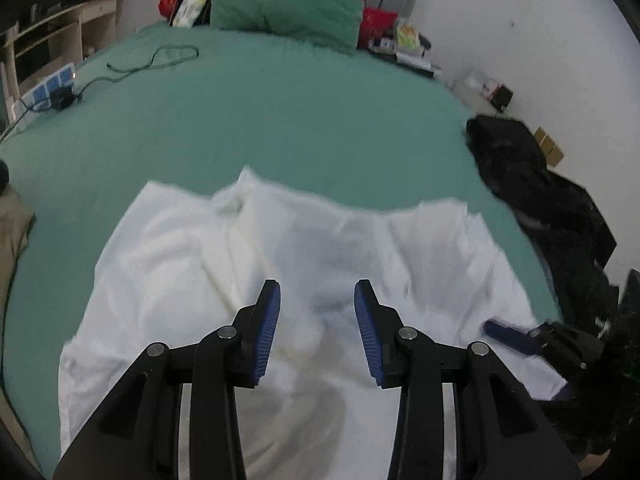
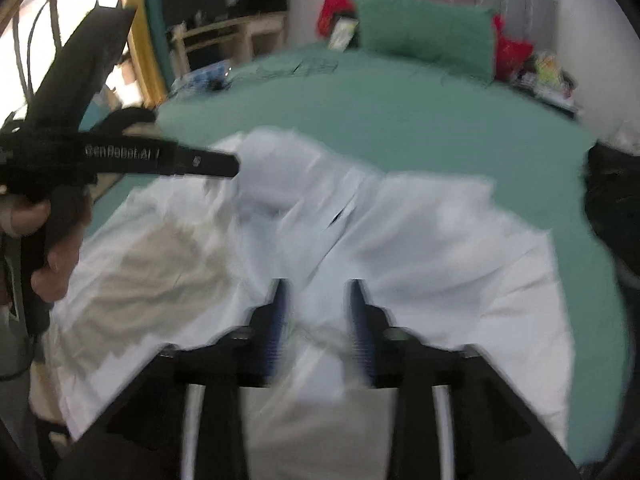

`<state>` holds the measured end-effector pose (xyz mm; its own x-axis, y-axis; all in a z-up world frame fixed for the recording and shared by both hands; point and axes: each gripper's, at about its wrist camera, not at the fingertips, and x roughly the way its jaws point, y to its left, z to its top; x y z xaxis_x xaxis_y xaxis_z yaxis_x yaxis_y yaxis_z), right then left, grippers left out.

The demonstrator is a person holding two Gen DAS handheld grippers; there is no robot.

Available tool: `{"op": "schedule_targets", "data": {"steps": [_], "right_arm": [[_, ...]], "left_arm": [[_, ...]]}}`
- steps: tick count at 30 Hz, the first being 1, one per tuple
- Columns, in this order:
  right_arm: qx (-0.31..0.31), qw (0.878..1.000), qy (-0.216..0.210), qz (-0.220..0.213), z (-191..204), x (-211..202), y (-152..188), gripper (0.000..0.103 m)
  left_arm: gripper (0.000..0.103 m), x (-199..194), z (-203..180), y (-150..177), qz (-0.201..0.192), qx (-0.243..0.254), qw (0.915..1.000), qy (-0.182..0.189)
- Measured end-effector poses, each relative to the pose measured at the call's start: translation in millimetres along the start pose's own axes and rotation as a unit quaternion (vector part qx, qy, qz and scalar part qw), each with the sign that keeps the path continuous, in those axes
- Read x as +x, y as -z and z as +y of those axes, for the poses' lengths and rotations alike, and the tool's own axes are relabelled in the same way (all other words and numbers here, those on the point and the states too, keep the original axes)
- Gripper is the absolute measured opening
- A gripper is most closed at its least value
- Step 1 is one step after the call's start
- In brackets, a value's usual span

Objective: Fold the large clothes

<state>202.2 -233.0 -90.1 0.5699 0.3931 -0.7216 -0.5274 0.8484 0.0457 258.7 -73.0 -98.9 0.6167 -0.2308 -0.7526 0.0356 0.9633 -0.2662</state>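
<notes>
Your bed (image 1: 304, 120), green sheet, carries everything: green pillow (image 1: 286, 4) at the head edge, a black heap of clothes (image 1: 532, 184) along the right edge, a power strip w/ cable (image 1: 54, 90) at the left edge. The white garment (image 1: 320, 248) lies near the foot edge, approx centred btwn left and right sides, spread wide but rumpled; ridges and a turned-over flap run thru the middle, and the far hem is uneven. You're early in the job, I'd judge: no clean fold line shows, no stacked halves, so the cloth is at most laid out and partly smoothed. Left to do: flatten it, bring sides or sleeves in, then fold lengthwise; the black heap likely waits after. Your left gripper (image 1: 317, 292) hangs over the garment's middle, fingers about half apart, nothing btwn them, pads clear of the cloth. Your right gripper (image 2: 318, 292) sits over the garment nearer the right side, view blurred; jaws look part open w/ only cloth below, no grip that I can make out.
</notes>
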Motion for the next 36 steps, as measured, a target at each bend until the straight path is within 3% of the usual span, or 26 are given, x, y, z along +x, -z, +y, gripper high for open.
{"op": "schedule_targets", "data": {"steps": [1,2,6,11,14,23,36], "right_arm": [[0.008,1.000,0.009,-0.013,-5,-4,-2,0.066],[0.021,0.999,0.017,-0.027,-12,-8,-3,0.067],[0.062,0.998,0.023,-0.019,-38,3,-2,0.067],[0.117,0.993,-0.002,0.028,-61,40,7,0.067],[0.124,0.991,0.013,0.043,-64,52,15,0.067],[0.102,0.992,0.054,0.058,-55,38,16,0.067],[0.066,0.990,0.122,0.022,-40,-34,31,0.067]], "left_arm": [[0.041,2,-2,-4,-0.003,0.003,1.0000,-0.001],[0.041,5,-5,-8,-0.004,0.006,1.0000,-0.003],[0.041,33,-7,-17,0.016,0.020,0.9996,-0.012],[0.041,73,5,-2,0.088,0.020,0.9954,-0.030],[0.041,67,3,6,0.075,0.046,0.9955,-0.034],[0.041,17,11,24,0.033,0.055,0.9968,-0.048],[0.041,-86,34,61,-0.035,0.067,0.9922,-0.099]]}}
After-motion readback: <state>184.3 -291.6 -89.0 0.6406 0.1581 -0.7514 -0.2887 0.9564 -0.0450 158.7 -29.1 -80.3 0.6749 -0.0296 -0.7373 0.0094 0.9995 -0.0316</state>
